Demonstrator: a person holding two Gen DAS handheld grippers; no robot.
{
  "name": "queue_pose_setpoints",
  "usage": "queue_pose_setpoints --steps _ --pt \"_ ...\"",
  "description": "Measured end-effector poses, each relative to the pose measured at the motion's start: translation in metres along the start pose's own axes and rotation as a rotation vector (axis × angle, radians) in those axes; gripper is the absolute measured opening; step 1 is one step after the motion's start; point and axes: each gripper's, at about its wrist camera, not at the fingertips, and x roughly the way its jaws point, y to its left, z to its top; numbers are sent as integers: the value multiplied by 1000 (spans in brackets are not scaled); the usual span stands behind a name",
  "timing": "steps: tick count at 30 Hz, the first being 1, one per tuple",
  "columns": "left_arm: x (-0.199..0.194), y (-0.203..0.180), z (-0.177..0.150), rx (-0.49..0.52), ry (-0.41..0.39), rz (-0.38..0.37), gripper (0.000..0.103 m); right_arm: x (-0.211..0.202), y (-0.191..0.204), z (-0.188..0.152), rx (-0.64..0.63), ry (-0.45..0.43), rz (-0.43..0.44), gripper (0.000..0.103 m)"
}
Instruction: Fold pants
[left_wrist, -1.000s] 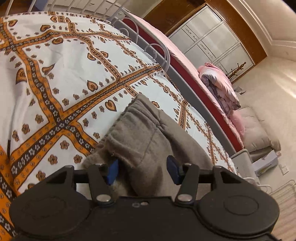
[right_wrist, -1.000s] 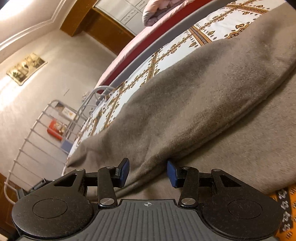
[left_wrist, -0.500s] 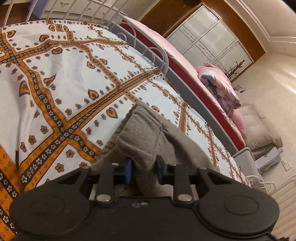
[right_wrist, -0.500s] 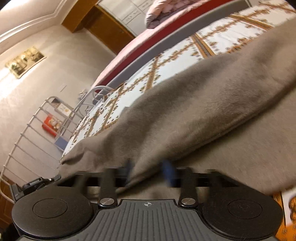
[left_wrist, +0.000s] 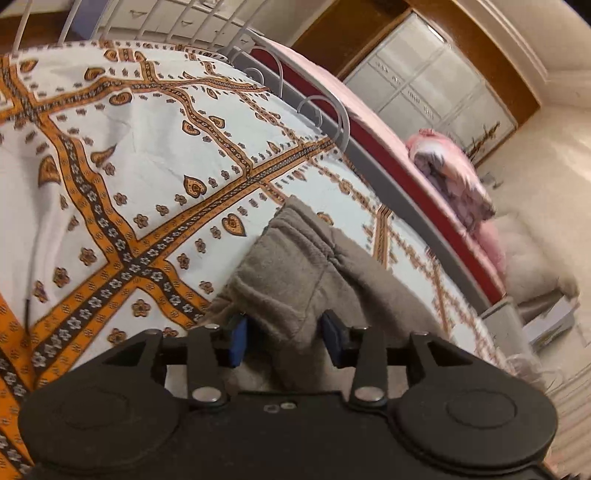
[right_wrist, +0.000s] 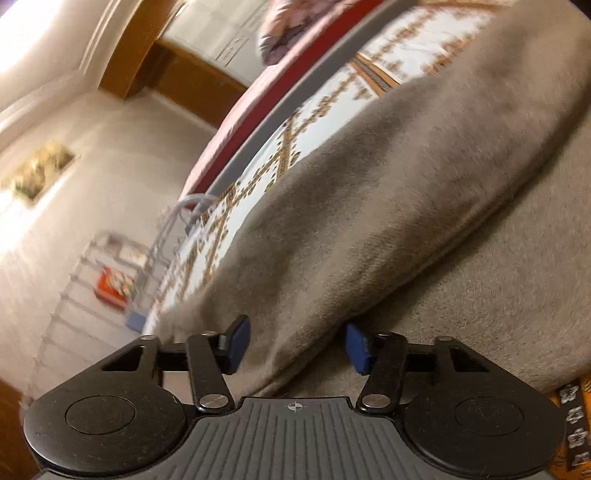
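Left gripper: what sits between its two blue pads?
In the left wrist view, a bunched fold of the grey-brown pants lies between the pads of the left gripper, whose jaws have just been opening and stand apart.

Patterned bedspread (left_wrist: 155, 155), white wardrobe (left_wrist: 428, 88), beige walls (right_wrist: 122, 155)

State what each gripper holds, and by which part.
Nothing is gripped. On the left gripper the jaws have just been opening, the pants end loose between them; on the right gripper they have just been closing over a fold, not yet pressing.
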Motion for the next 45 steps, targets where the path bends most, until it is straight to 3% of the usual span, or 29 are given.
queue_pose_setpoints --steps 2,8,10,12,14,19,22,24,30,33,36,39,44,45 --pt "1 4 -1 -23 -3 -14 31 1 -9 3 65 -8 29 48" --pt "2 16 -5 -70 -21 -57 23 -4 -17 0 84 -14 45 39" --pt "2 12 -1 -54 -15 -51 18 2 -16 2 55 -6 8 13" --pt "-5 8 6 -57 -34 -102 15 3 -10 5 32 -1 -1 9" --pt "-16 3 10 -30 -58 -141 15 -8 2 3 -6 -31 45 7" --pt "-30 2 4 35 -21 -120 15 -45 13 -2 -54 -52 93 7" --pt "-12 18 -6 40 56 -36 15 -35 -2 -17 -83 18 8 7" --pt "-11 21 -7 11 47 -47 14 -20 -17 -26 -66 72 -49 6" --pt "-33 6 -1 65 -4 -78 14 -35 -3 -24 -120 26 4 7" --pt "-20 6 -4 109 35 0 14 -46 7 -24 -154 -5 44 7" --pt "-11 13 -5 76 39 1 14 -22 -4 -36 -173 99 -75 7" --pt "-14 7 -1 120 48 14 14 -25 -14 -40 -136 86 -34 7" --pt "-20 5 -1 112 59 33 24 -22 -16 -35 -122 97 -33 8" --pt "-26 1 -1 114 59 47 29 -28 -15 -33 -116 95 -37 18"
